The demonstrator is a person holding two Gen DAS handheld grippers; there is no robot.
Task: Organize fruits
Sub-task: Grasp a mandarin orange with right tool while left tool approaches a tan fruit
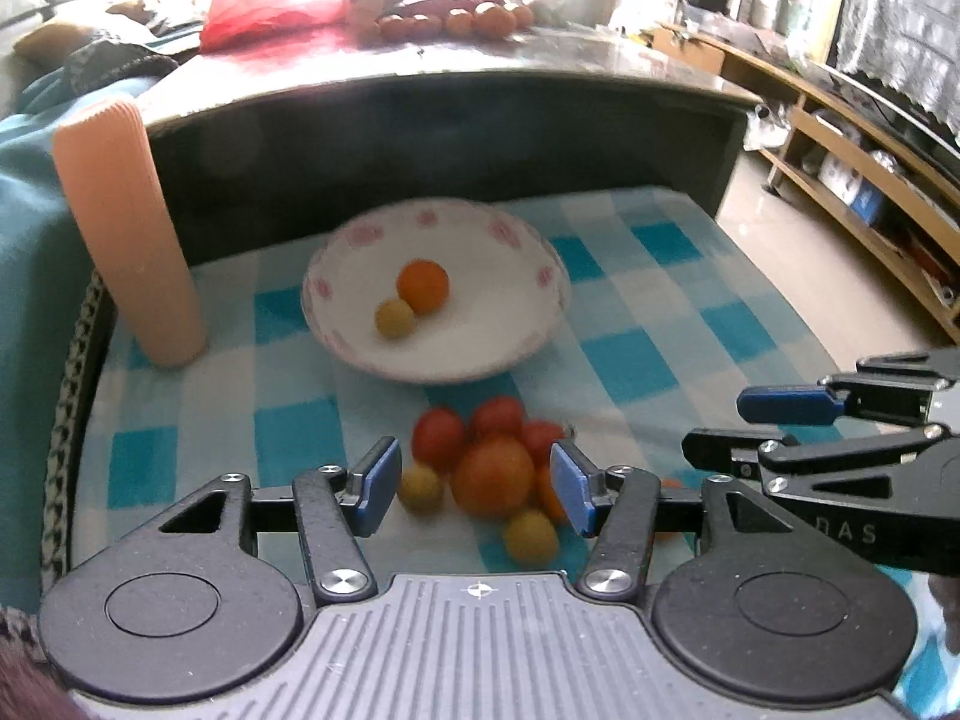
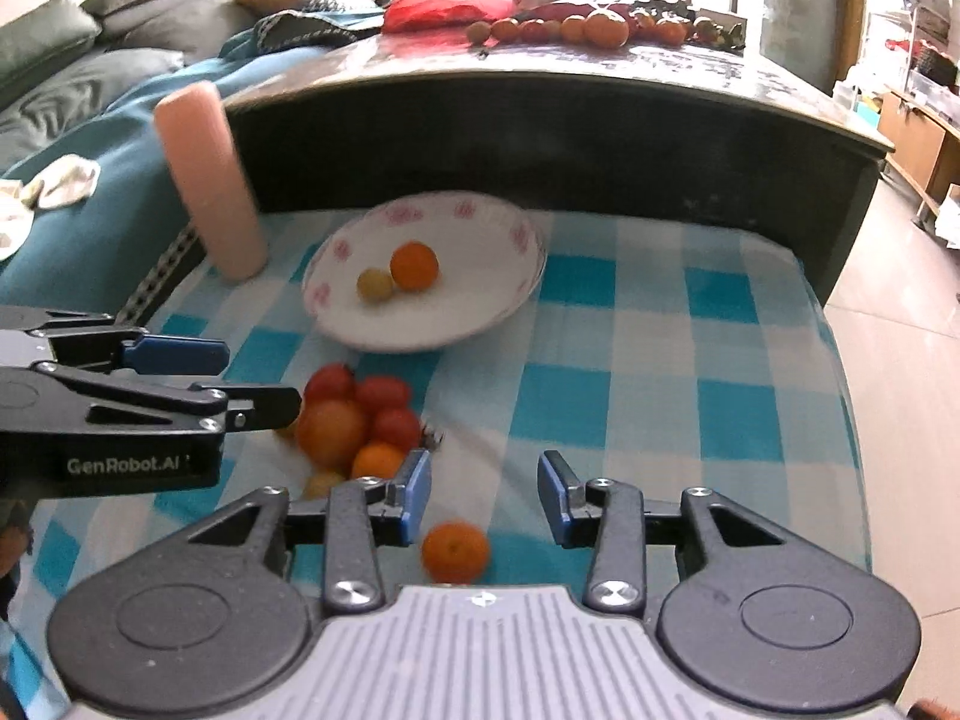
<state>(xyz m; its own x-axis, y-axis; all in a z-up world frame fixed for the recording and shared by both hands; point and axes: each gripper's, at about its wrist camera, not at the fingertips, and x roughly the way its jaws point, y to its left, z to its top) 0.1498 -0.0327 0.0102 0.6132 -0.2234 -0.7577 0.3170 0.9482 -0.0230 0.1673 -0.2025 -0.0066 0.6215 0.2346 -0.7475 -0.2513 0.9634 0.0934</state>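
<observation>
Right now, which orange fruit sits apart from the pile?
The small orange lying alone on the checked cloth, between the right gripper's open jaws.

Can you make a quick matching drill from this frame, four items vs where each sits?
Items:
1. plate
2. pink cylinder
3. lone orange
4. fruit pile

Places:
A. between the right gripper's open fingers
B. left of the plate, upright
C. in front of the left gripper
D. holds two fruits

Pairs: 1-D, 2-B, 3-A, 4-C
</observation>
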